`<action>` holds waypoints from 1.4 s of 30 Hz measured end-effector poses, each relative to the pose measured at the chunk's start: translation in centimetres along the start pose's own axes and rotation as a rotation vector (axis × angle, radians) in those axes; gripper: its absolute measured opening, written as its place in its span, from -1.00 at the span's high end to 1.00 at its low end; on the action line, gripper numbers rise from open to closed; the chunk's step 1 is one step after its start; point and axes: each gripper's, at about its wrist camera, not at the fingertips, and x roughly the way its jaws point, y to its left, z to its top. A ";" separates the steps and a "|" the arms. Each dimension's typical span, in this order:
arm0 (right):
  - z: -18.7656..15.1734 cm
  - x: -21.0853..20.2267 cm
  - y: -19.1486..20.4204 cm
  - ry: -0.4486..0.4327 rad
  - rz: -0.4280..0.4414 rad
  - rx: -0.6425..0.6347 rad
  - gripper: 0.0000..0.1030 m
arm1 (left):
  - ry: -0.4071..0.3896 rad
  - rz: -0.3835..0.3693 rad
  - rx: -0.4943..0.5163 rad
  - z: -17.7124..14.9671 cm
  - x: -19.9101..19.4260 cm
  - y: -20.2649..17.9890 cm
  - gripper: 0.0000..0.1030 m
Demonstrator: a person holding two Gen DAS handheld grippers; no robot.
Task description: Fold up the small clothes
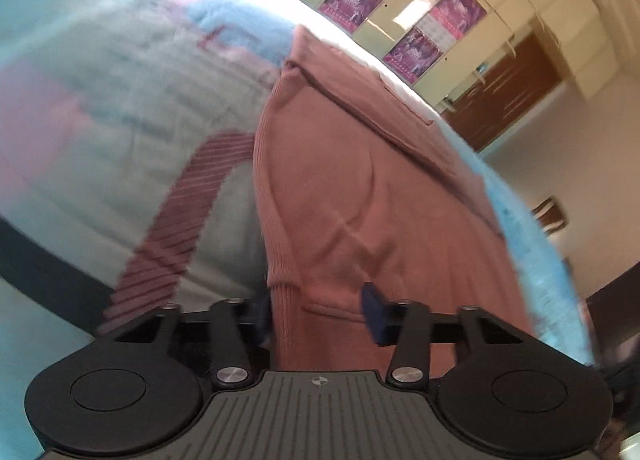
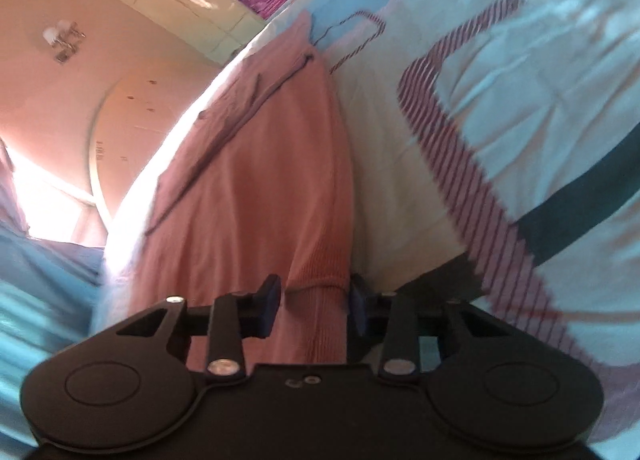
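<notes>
A dusty-pink knit garment [image 1: 360, 188] lies stretched over a light blue patterned bedsheet [image 1: 120, 100]. My left gripper [image 1: 318, 310] is shut on the garment's ribbed hem, with cloth bunched between its blue-padded fingers [image 1: 374, 310]. In the right wrist view the same pink garment [image 2: 260, 180] runs away from me along the bed. My right gripper [image 2: 314, 300] is shut on its ribbed edge, the fabric pinched between the fingers [image 2: 270, 296]. Both views are tilted and blurred.
The bedsheet [image 2: 540, 80] has striped maroon bands [image 2: 448, 148] and a dark teal band [image 2: 580, 188]. Beyond the bed edge are a tiled wall with purple posters [image 1: 416, 12], brown cabinets [image 1: 508, 92] and a bright window [image 2: 48, 196].
</notes>
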 end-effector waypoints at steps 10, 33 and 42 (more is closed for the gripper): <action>0.0 -1.5 1.0 -0.035 0.091 -0.054 0.72 | -0.071 -0.018 0.044 -0.2 -1.2 -0.4 0.92; 17.6 5.5 8.4 -0.256 0.054 -0.088 0.72 | -0.244 -0.174 -0.027 18.3 10.3 -6.0 0.92; 29.0 19.3 7.1 -0.164 -0.043 0.005 0.71 | -0.102 -0.062 0.025 29.4 24.5 -6.5 0.92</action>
